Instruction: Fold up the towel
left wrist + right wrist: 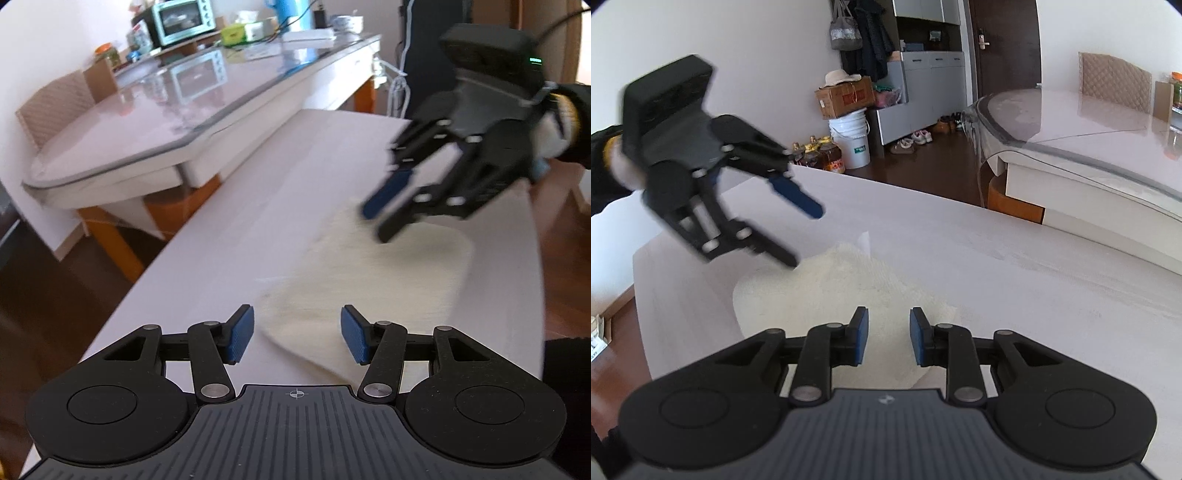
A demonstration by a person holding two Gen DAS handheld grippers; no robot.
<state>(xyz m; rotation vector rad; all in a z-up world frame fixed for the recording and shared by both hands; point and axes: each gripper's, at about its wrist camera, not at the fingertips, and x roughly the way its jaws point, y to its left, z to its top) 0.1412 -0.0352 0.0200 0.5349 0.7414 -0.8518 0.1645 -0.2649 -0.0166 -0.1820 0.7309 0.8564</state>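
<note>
A cream towel (369,280) (831,288) lies folded and flat on the pale table (221,251) (997,258). My left gripper (297,332) hovers over the towel's near corner, open, with nothing between its blue pads; in the right wrist view the left gripper (803,236) hangs just above the towel's far end. My right gripper (889,336) stands open over the towel's other end, its pads apart with only the cloth below showing in the gap. In the left wrist view the right gripper (376,223) is blurred, tilted down over the towel, held by a gloved hand (557,125).
A glass-topped dining table (147,122) (1089,122) stands close beside the work table, with a narrow gap between them. A toaster oven (184,18) sits at its far end. A white bucket (849,140), a cardboard box (846,98) and oil bottles (827,155) stand on the dark floor.
</note>
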